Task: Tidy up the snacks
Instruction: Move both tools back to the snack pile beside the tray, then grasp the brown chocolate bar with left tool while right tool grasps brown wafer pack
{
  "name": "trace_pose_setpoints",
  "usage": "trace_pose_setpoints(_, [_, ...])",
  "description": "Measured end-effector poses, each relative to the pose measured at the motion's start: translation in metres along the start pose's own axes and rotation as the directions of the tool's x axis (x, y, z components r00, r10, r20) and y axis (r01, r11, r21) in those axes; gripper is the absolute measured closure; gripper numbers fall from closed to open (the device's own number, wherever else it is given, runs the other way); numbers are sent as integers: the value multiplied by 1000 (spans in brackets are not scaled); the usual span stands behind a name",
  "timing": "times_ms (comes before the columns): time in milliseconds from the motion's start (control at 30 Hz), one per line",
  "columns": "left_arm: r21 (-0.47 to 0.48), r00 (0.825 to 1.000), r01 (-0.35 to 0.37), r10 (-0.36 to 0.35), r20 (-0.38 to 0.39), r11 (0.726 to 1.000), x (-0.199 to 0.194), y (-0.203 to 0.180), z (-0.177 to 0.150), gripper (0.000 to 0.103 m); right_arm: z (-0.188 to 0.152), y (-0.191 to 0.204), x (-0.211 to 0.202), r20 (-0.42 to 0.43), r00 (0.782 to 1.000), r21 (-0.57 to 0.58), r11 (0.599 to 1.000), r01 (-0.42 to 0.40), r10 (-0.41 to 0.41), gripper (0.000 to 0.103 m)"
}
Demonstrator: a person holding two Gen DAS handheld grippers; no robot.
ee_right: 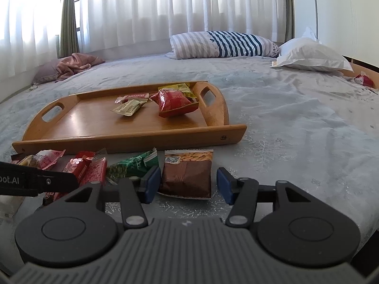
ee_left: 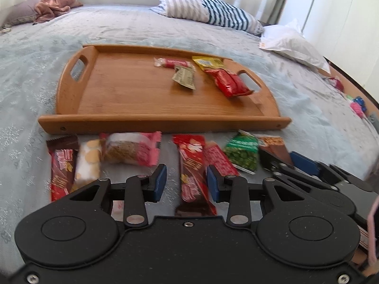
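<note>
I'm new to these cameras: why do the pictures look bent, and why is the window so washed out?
Both wrist views use fisheye lenses, so the wooden tray and bed edges bow. In the right wrist view the backlit curtains blow out to white and glare sheens the tray floor. In the left wrist view the near snacks, like the red chocolate bar, look slightly soft.

Lower end of the long red-brown bar [ee_left: 193,177] hidden under the left gripper's [ee_left: 186,181] black body. Brown nut packet [ee_left: 274,151] half covered by the right gripper [ee_left: 305,165], itself cut off at the frame's right. Red wrappers [ee_right: 90,170] partly masked in the right wrist view. Print on every packet too blurred to read.
</note>
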State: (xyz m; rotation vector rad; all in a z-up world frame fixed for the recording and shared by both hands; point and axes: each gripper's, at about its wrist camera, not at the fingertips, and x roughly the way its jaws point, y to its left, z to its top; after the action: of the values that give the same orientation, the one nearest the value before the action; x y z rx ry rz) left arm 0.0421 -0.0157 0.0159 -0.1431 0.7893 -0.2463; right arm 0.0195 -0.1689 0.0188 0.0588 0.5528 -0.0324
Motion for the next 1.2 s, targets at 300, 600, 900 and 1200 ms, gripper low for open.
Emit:
trace_pose_setpoints(300, [-4,1000,16,-16,4,1000,4,-7,1,81,-1,2,0,5,1000,-6,1000,9,-9,47])
trace_pose_setpoints(600, [5,999,23,-23,24,1000,-2,-12,6,81,3,1,-1,-14,1000,-20,1000,7,-7,55])
trace_pose_setpoints(900, [-15,997,46,-46,55,999,-4,-12,22,81,11,-3,-8,8,1000,-28,999,27,-27,55])
trace_pose_setpoints(1200, [-45,994,92,-89,69,995,7,-8,57,81,37,-11,-12,-2,999,-22,999,-43,43,55])
